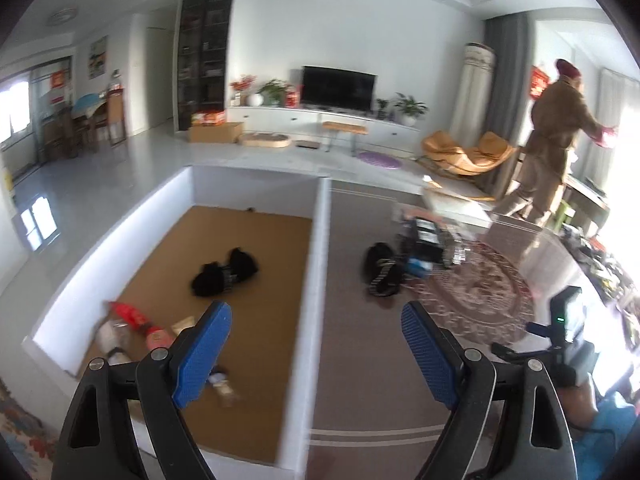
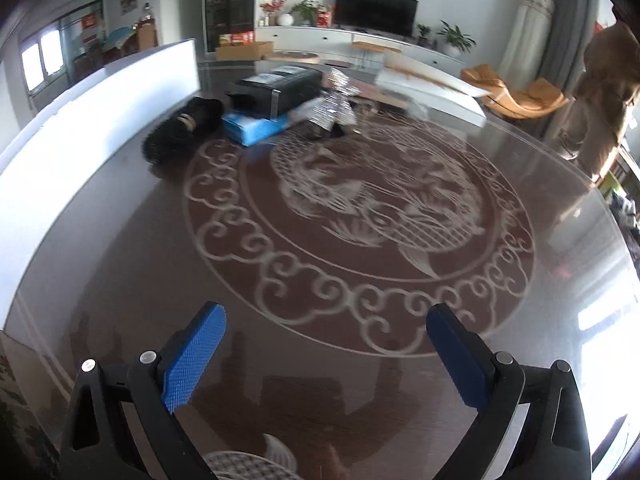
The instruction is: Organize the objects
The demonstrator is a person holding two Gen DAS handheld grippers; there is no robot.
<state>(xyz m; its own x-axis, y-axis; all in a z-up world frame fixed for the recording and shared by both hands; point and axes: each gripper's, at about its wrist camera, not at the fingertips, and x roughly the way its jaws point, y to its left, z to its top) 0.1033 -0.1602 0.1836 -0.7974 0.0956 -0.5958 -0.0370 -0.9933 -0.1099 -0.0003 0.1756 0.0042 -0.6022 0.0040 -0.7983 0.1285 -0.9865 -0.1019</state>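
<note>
While both claws stand released and grasp nothing, the risks lie in where they go next, and the largest thing to reckon with is the counter (image 2: pixel 120 280), a glass-topped surface with a pale scroll-and-fish pattern showing through. It reflects heavily, so judging its height from above could be hard, and a claw brought down fast might strike the glass.

Next in size is the white-walled box (image 1: pixel 320 240) with a brown floor, standing on the counter's left side. Its near wall sits between the loose pile and the box floor; anything carried across too low would likely catch on that wall.

Inside the box lie a black bundle (image 1: pixel 224 276), a red packet (image 1: pixel 128 314) and some small pale items in the near corner, crowded together, so a further drop there could land on them.

Outside the box, on the far part of the counter, waits the unsorted pile: a black box (image 2: pixel 280 88) resting on a flat blue box (image 2: pixel 256 124), a black roll (image 2: pixel 184 124) just beside them, and a crinkled silver wrapper (image 2: pixel 336 104) touching the stack. Pulling the blue box first would probably tip the black one off.

The left claw (image 1: pixel 316 344) hovers over the box wall; the right claw (image 2: pixel 326 348) hangs over bare glass, well apart from the pile. A person (image 1: pixel 556 132) stands beyond the counter, clear of both.
</note>
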